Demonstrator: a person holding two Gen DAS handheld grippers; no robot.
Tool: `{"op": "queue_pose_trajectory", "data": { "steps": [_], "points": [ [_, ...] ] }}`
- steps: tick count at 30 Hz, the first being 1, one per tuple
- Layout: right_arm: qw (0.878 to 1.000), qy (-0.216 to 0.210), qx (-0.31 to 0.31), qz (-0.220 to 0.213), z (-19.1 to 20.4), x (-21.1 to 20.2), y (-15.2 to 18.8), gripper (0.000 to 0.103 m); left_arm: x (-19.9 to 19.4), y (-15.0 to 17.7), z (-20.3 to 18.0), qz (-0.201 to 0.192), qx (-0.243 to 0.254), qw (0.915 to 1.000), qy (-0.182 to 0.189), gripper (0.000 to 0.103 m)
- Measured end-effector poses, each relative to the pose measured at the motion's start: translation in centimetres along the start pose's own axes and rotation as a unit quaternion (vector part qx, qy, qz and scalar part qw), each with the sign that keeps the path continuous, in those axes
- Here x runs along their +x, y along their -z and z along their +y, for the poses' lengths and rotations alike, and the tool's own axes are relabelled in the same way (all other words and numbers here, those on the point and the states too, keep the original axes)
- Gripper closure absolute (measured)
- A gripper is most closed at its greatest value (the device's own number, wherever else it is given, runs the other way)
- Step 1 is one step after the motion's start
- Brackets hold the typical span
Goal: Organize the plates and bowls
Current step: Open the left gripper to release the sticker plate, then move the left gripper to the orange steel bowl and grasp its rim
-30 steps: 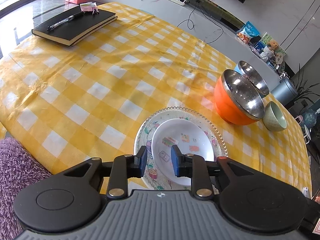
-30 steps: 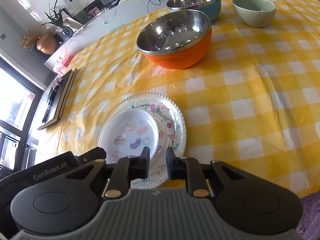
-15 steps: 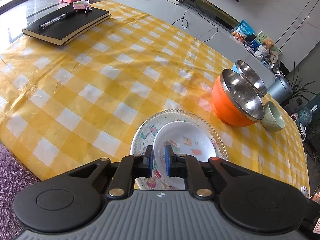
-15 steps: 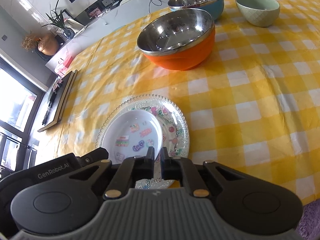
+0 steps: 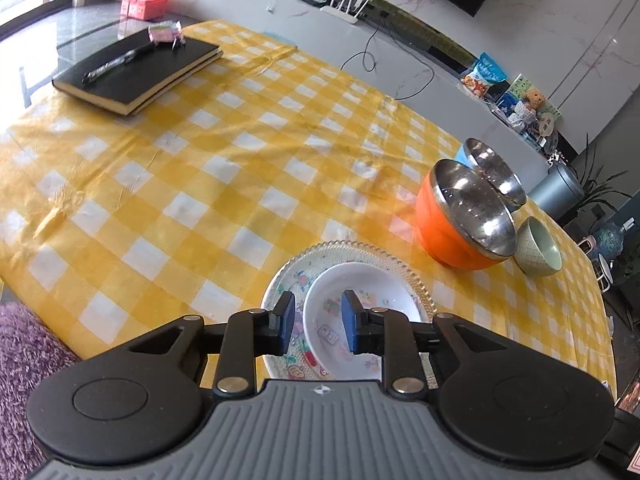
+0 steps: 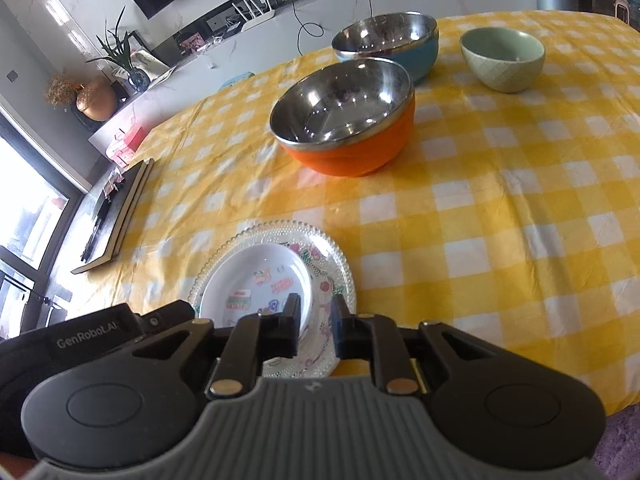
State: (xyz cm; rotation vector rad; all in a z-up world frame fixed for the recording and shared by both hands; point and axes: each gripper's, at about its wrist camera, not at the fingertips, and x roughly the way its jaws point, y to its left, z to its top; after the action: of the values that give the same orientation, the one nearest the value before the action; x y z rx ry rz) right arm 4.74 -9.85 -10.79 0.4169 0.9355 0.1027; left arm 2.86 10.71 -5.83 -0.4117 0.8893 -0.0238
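Plates are sitting stacked at the table's near edge: in the left view, the white plate (image 5: 362, 320) is lying inside the glass plate (image 5: 352, 256), and the left gripper (image 5: 316, 326) is opening above them, empty. In the right view, the right gripper (image 6: 314, 330) is opening too, gripping nothing; the glass looks fragile, probably slippery, best pinched at its beaded rim.

A yellow-and-white checked cloth (image 5: 224, 184) covers the tabletop. At its far corner lies a black notebook (image 5: 136, 68) with a pen (image 5: 120, 65) along its cover and a small pink packet (image 5: 165, 33) at its far end. Behind, on a long white counter (image 5: 424, 68), stand a router (image 5: 344, 10) with trailing cable, a pink box (image 5: 146, 0), a snack bag (image 5: 482, 76) and a teddy bear (image 5: 532, 104). A grey bin (image 5: 556, 192) stands beside a plant (image 5: 600, 184). A purple rug (image 5: 28, 360) lies below.
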Motion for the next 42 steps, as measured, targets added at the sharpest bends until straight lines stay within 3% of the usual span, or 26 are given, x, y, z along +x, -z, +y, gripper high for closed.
{"op": "queue_pose_trajectory", "data": {
  "steps": [8, 13, 22, 28, 32, 38, 42],
  "points": [
    [0.999, 0.026, -0.001, -0.048, -2.0, -2.4, -0.8, 0.074, -1.2, 0.0, -3.9, -0.019, 0.057, 0.9978, 0.027, 0.07],
    [0.997, 0.04, 0.024, -0.065, -4.0, -3.4, -1.7, 0.07, -0.7, 0.1, -5.6, -0.015, 0.07, 0.9968, 0.036, 0.07],
    [0.994, 0.044, 0.047, -0.085, -6.1, -3.6, -3.4, 0.069, 0.3, -1.2, -7.6, -0.027, 0.086, 0.9948, 0.047, 0.059],
    [0.993, 0.044, 0.048, -0.094, -6.3, -2.8, -4.5, 0.065, 1.4, -2.0, -8.9, -0.058, 0.116, 0.9912, 0.029, 0.059],
    [0.993, 0.035, 0.058, -0.097, -6.7, -2.1, -5.6, 0.064, 2.3, -3.0, -9.1, -0.067, 0.115, 0.9908, 0.019, 0.059],
    [0.992, 0.026, 0.071, -0.103, -6.6, -1.0, -7.7, 0.062, 4.3, -5.1, -9.1, -0.054, 0.088, 0.9939, 0.038, 0.059],
    [0.992, 0.035, 0.07, -0.101, -6.0, 0.1, -9.4, 0.062, 5.9, -6.0, -10.0, -0.047, 0.101, 0.9932, 0.034, 0.059]
  ]
}}
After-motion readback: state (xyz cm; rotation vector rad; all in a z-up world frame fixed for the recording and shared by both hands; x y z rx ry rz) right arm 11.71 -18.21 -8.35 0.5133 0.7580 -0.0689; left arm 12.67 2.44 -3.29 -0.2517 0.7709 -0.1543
